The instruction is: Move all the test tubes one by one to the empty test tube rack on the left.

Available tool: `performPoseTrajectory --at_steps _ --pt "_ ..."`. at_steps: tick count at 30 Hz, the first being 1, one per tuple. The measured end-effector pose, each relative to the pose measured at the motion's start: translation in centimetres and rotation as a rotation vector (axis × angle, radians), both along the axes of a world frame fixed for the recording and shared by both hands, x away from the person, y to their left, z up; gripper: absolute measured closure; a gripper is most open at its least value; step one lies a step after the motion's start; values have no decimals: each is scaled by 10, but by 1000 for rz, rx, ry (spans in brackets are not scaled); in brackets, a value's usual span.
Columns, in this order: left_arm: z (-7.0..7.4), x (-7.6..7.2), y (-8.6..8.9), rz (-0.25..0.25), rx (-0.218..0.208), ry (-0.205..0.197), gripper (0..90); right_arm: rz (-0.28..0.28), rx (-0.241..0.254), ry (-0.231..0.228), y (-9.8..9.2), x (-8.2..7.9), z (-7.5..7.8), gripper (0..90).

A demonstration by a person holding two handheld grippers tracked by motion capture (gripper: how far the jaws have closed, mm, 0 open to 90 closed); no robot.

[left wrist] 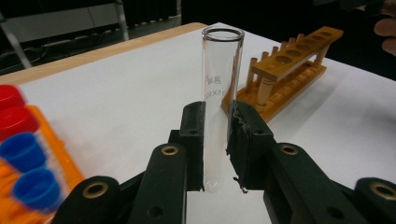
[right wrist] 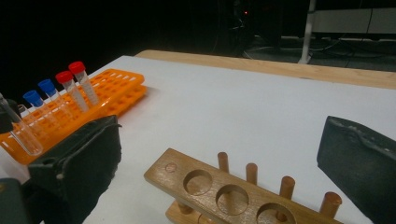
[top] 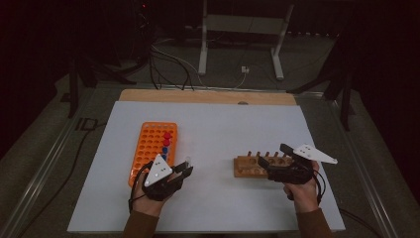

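Glass tube (left wrist: 219,93) between left hand-held gripper (left wrist: 215,140) pads

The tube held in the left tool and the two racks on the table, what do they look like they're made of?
The tube looks like clear glass: see-through, glossy, with printed lettering; clear plastic can't be ruled out. The orange rack looks like moulded plastic: uniform bright colour, a neat grid of holes. The brown rack looks like wood, smooth and perhaps varnished: warm tone, faint grain, round pegs.
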State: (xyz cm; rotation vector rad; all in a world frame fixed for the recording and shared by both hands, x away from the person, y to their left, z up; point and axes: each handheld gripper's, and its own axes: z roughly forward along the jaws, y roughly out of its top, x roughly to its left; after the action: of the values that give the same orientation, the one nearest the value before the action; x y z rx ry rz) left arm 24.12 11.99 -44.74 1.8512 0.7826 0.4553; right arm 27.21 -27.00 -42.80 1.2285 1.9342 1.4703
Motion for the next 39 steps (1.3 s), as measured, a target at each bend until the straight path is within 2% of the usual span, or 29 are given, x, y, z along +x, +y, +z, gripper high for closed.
performPoseTrajectory --at_steps 6,27,33,39 --pt "0 -3 13 23 12 2 763 -2 0 -10 -2 0 0 0" --pt "-15 -11 50 103 69 32 763 5 -3 -15 -1 -2 0 0" --pt "-21 -10 56 122 87 42 763 8 -6 -16 -1 -2 1 0" --pt "-28 -8 52 120 140 71 763 12 -7 -14 0 -2 0 0"
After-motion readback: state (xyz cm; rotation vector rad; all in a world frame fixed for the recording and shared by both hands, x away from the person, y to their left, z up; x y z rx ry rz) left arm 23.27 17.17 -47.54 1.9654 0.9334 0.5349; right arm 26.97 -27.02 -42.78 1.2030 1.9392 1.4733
